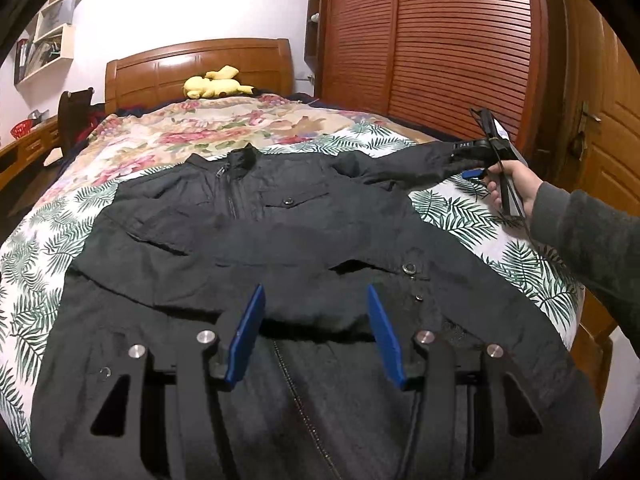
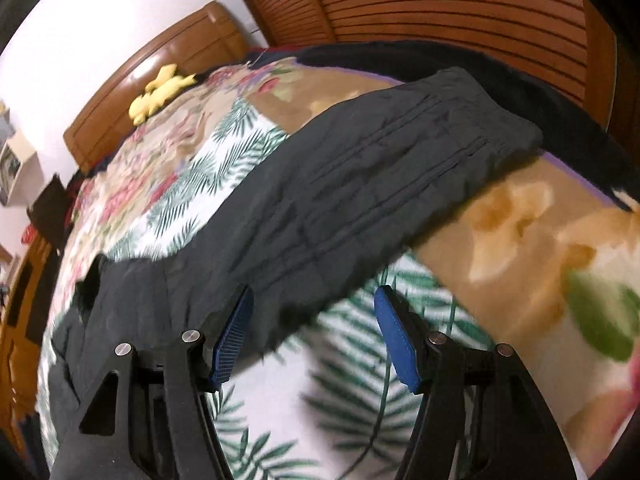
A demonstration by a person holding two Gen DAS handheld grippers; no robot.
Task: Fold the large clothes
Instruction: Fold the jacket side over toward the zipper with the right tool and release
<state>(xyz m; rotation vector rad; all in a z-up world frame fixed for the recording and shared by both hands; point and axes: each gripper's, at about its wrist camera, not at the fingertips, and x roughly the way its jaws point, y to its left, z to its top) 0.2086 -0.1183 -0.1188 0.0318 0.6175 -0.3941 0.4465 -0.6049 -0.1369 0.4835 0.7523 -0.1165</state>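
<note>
The big black zip-up jacket [image 1: 280, 232] lies flat, front side up, on the bed with the leaf-and-flower blanket [image 1: 52, 240], its collar toward the wooden headboard [image 1: 200, 68]. One long black sleeve [image 2: 360, 184] sticks out sideways toward the right edge of the bed, and this is the part that matters next. In the right wrist view the sleeve runs in a slant from the lower left up to its cuff at the upper right. The right gripper [image 2: 316, 336] is the nearer one: the sleeve's lower edge sits just in front of its left blue pad, and the pads stand well apart with nothing pinched between them. The left gripper [image 1: 316, 332] hangs over the middle of the jacket, near the zip, with its pads also apart and holding nothing. The jacket looks soft, thin and a bit wrinkly, with round snap buttons and a chest pocket. I think the sleeve should be folded in across the body next.
</note>
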